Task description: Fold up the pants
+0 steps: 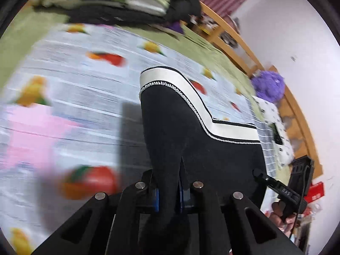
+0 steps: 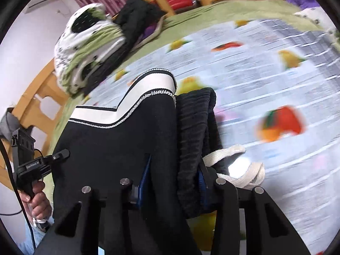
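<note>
Black pants [image 1: 201,144] with a white side stripe [image 1: 180,89] hang lifted above the fruit-print sheet [image 1: 74,80]. My left gripper [image 1: 167,182] is shut on a pinch of the black fabric between its blue pads. In the right wrist view the same pants [image 2: 116,144] fill the middle. My right gripper [image 2: 173,176] is shut on the bunched ribbed waistband [image 2: 195,127], and a white drawstring [image 2: 233,165] dangles beside it. Each view shows the other hand-held gripper at the pants' far edge: the right one [image 1: 265,178] and the left one [image 2: 61,154].
A pile of folded green, white and black clothes [image 1: 106,0] [image 2: 85,48] lies at the far end of the bed. A wooden bed frame [image 1: 233,42] runs along the white wall. A purple fluffy thing [image 1: 267,85] sits near a spotted pillow [image 1: 274,127].
</note>
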Demonstrator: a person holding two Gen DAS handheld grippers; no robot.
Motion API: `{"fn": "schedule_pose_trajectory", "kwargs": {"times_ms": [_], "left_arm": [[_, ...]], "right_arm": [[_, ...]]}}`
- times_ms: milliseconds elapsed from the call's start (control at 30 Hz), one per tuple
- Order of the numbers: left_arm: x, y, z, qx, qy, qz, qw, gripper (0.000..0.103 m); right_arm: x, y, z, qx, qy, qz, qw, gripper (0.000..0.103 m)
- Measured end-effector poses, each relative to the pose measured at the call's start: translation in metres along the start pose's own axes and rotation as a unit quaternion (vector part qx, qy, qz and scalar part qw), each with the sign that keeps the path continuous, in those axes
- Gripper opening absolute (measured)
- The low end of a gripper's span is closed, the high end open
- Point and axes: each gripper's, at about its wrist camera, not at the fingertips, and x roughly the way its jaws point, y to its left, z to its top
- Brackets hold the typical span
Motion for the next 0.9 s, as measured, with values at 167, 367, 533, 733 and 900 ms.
{"fn": "schedule_pose_trajectory", "kwargs": {"times_ms": [167, 367, 533, 733, 900], "left_arm": [[-0.041, 0.061, 0.003, -0.025, -0.009, 0.054, 0.9982, 0.012], [-0.035, 0.097, -0.004, -0.075, 0.006, 0.111, 0.9909, 0.04], [-0.049, 0.088, -0.002, -0.034, -0.032, 0.133, 0.99, 0.063], [-0.062, 0.095, -0.004, -0.03, -0.057, 0.132, 0.9892, 0.063], [-0.073, 0.105, -0.003, -0.044, -0.07, 0.101, 0.9914, 0.063]], "right_arm": [[0.039, 0.076, -0.015, -0.028, 0.027, 0.034, 0.999, 0.039], [0.051, 0.118, -0.031, -0.113, 0.022, -0.039, 0.993, 0.052], [0.014, 0.131, -0.039, -0.132, -0.023, -0.079, 0.988, 0.052], [0.044, 0.157, -0.021, -0.16, -0.026, -0.082, 0.983, 0.046], [0.075, 0.156, -0.006, -0.14, -0.009, -0.071, 0.988, 0.011]]}}
